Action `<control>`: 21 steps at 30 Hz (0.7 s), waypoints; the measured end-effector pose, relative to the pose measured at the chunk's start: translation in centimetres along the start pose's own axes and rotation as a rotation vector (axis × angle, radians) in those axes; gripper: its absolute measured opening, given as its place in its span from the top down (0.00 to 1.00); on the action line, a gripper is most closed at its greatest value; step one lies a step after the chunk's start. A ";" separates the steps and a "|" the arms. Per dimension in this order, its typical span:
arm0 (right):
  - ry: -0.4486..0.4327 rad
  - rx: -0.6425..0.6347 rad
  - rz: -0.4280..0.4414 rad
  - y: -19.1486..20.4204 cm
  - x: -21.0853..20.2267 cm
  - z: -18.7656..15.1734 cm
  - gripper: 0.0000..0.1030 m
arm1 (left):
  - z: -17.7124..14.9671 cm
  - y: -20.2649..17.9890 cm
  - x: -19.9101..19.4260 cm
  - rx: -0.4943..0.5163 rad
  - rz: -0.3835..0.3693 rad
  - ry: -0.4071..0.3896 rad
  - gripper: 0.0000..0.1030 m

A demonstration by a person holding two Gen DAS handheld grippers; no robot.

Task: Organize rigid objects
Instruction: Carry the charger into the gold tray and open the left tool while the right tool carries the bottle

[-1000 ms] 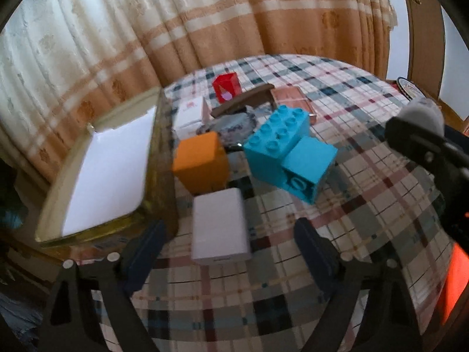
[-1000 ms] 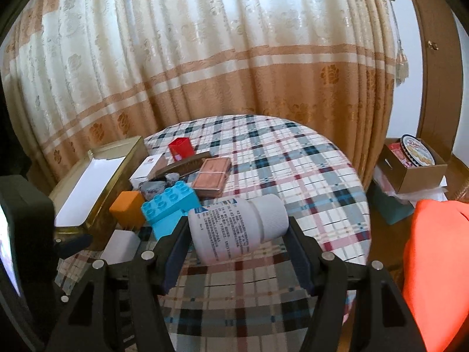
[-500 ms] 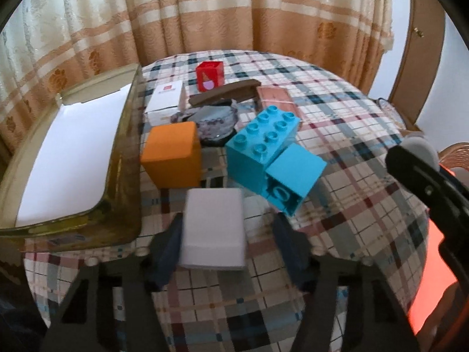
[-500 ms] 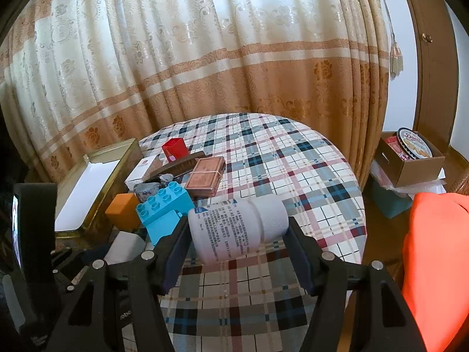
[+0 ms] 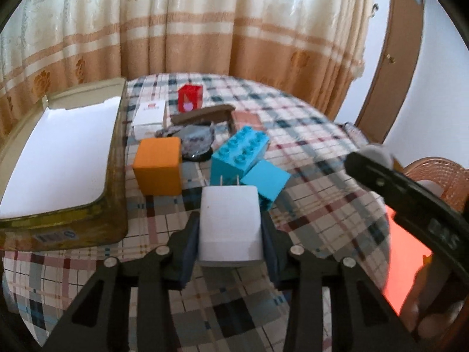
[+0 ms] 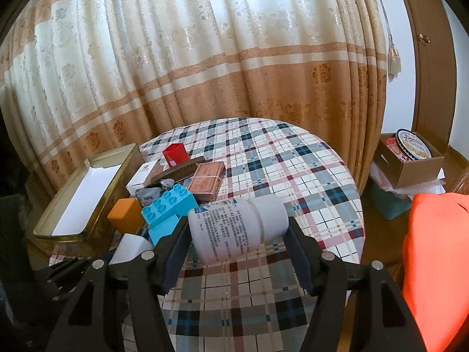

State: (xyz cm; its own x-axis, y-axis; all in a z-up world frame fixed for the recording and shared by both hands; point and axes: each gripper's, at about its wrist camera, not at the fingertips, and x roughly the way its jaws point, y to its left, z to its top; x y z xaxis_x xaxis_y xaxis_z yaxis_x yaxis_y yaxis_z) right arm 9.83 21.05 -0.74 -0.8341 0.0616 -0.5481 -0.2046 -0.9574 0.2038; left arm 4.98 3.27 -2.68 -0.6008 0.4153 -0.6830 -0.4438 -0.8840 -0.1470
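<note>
Left gripper [image 5: 230, 228] is closing on the white charger [image 5: 230, 223], right gripper [image 6: 237, 231] grasps a pill bottle [image 6: 234, 226]; the tin [image 5: 115, 176] at the table's left edge holds nothing yet.

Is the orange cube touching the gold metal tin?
Apart. The left wrist view shows a strip of plaid tablecloth between the orange cube and the gold metal tin.
</note>
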 end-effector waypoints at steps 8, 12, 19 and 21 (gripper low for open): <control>-0.029 -0.028 0.012 1.0 -0.7 0.3 0.36 | 0.6 0.9 -2.9 -0.015 0.016 -0.122 0.62; -0.041 -0.050 0.048 2.5 -0.8 0.8 0.36 | 1.4 2.5 -4.4 -0.041 0.063 -0.182 0.62; -0.090 -0.141 0.146 9.3 0.8 2.1 0.36 | 3.1 8.2 -5.7 -0.131 0.246 -0.254 0.62; -0.103 -0.172 0.182 11.7 1.3 2.3 0.36 | 3.4 10.3 -6.0 -0.180 0.283 -0.259 0.62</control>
State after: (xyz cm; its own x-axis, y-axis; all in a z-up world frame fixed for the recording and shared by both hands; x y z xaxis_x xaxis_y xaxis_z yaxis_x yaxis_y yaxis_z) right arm 5.15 10.64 2.82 -0.8988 -0.0963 -0.4276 0.0366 -0.9887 0.1457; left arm 1.71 -7.61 2.31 -0.8398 0.1704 -0.5154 -0.1279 -0.9848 -0.1173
